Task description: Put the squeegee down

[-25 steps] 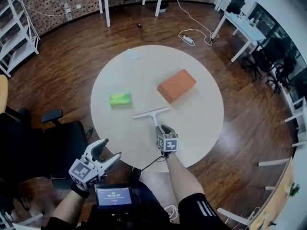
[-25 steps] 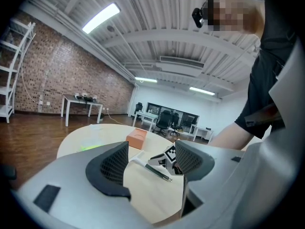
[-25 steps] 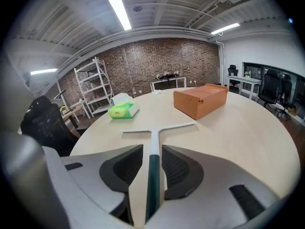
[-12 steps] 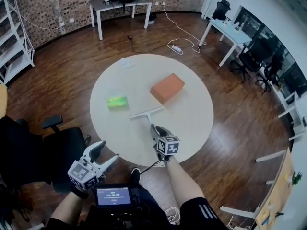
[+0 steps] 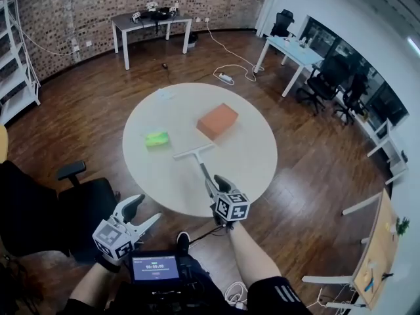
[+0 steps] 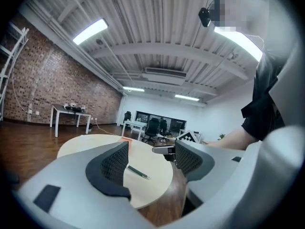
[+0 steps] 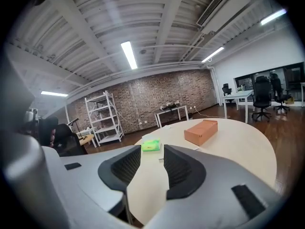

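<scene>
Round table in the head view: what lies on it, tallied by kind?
squeegee: 1
orange block: 1
green pack: 1
small pale scrap, near the far edge, too small to identify: 1
Total: 4

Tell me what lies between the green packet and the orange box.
Only bare table: the head view shows nothing between the green packet and orange box; the squeegee lies closer to the camera, off that line.
</scene>
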Motion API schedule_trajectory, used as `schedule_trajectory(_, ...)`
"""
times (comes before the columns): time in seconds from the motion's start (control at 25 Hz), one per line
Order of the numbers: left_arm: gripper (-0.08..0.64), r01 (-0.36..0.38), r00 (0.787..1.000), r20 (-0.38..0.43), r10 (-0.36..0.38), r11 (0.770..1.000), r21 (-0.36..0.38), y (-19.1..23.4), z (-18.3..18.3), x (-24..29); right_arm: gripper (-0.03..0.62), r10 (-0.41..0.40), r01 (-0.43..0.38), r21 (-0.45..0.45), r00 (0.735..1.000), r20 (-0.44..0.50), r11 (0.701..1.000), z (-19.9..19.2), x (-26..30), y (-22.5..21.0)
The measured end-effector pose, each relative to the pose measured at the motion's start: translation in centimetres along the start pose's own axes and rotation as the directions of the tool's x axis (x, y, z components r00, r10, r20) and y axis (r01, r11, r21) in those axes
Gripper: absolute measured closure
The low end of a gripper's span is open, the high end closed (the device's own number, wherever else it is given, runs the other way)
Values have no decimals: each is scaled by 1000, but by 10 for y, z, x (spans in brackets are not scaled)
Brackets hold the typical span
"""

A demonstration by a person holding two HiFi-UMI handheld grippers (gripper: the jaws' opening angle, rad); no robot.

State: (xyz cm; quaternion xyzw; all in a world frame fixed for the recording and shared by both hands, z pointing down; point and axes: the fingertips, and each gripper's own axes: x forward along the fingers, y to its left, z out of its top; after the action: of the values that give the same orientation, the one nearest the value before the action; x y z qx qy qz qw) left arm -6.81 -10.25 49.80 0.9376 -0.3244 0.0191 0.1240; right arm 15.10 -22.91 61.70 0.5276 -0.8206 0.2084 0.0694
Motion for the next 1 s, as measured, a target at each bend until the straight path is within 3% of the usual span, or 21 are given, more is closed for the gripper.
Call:
schedule_trajectory(0.52, 247, 49, 999, 7, -49, 999, -12, -52, -8, -64, 445, -12, 10, 15, 989, 147, 1000, 20, -124, 81)
schedule_trajectory(1.0, 247, 22, 1000, 16, -22, 1000, -10, -73, -21, -73, 460, -19, 10, 52, 986, 164, 999, 18, -195, 96)
